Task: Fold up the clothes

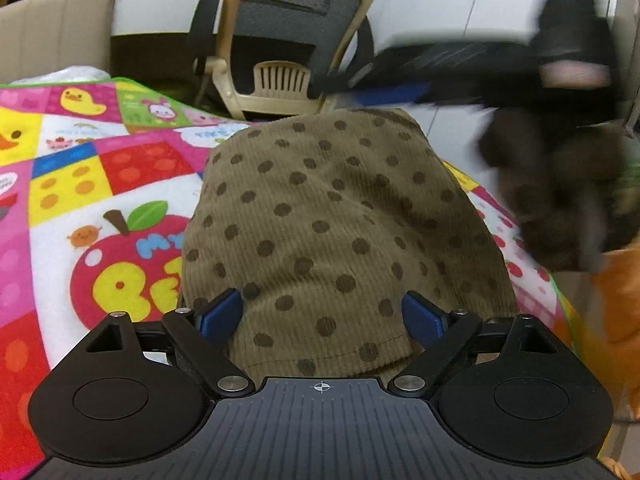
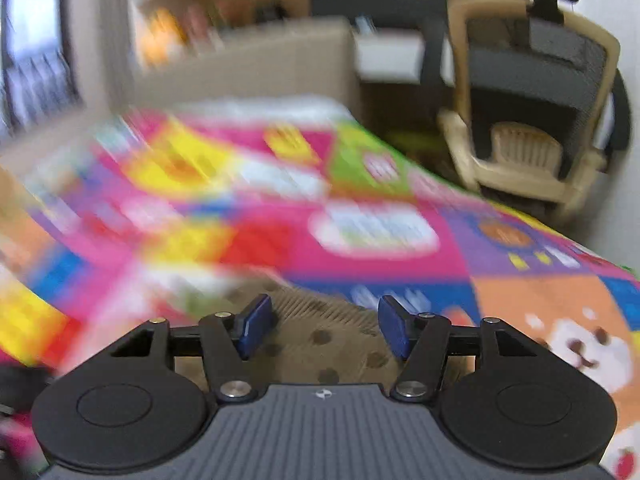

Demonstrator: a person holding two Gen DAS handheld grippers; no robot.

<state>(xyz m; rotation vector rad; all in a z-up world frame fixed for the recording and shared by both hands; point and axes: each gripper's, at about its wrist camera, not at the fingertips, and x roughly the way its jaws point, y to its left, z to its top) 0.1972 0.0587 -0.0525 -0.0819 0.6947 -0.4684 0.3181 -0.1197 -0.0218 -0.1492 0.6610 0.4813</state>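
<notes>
A brown corduroy garment with dark polka dots lies folded on a colourful cartoon play mat. My left gripper is open, its blue fingers standing either side of the garment's near hem, not clamping it. My right gripper is open just above an edge of the same dotted garment; this view is motion-blurred. In the left wrist view the right gripper shows as a dark blurred shape at the upper right, above the mat's right edge.
A beige and grey office chair stands beyond the mat's far edge, also in the right wrist view. A beige padded panel stands at the far left. Orange fabric is at the right edge.
</notes>
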